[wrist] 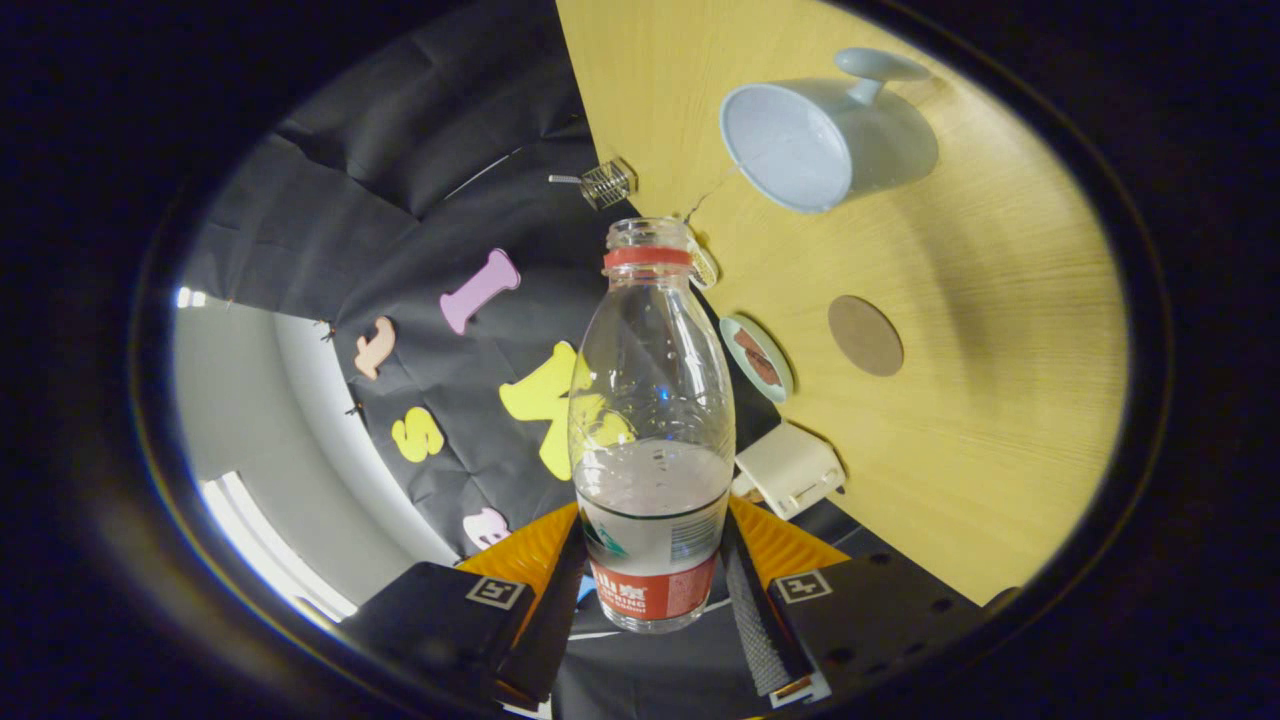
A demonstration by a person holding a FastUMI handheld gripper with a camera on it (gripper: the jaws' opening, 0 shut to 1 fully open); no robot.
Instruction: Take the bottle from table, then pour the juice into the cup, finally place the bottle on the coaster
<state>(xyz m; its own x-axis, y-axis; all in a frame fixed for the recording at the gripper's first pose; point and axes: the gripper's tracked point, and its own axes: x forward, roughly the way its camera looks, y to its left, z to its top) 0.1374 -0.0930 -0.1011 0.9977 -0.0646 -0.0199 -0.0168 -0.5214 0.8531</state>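
Bottle (652,420), uncapped, red-and-white label too blurred to read, pinched between the tongs (655,580); cup (815,135) beyond.

wire basket (606,183), small dish (757,357), white box (790,467)

The gripper (652,575) has both fingers pressed against the lower sides of the clear bottle (652,420) — uncapped, a little pale juice (652,478) pooled low inside. The view is rolled, so the wooden table (1000,400) stands to the right. At two o'clock from the bottle mouth is the pale blue cup (815,135); the round brown coaster (865,335) is at three o'clock of the bottle's shoulder.
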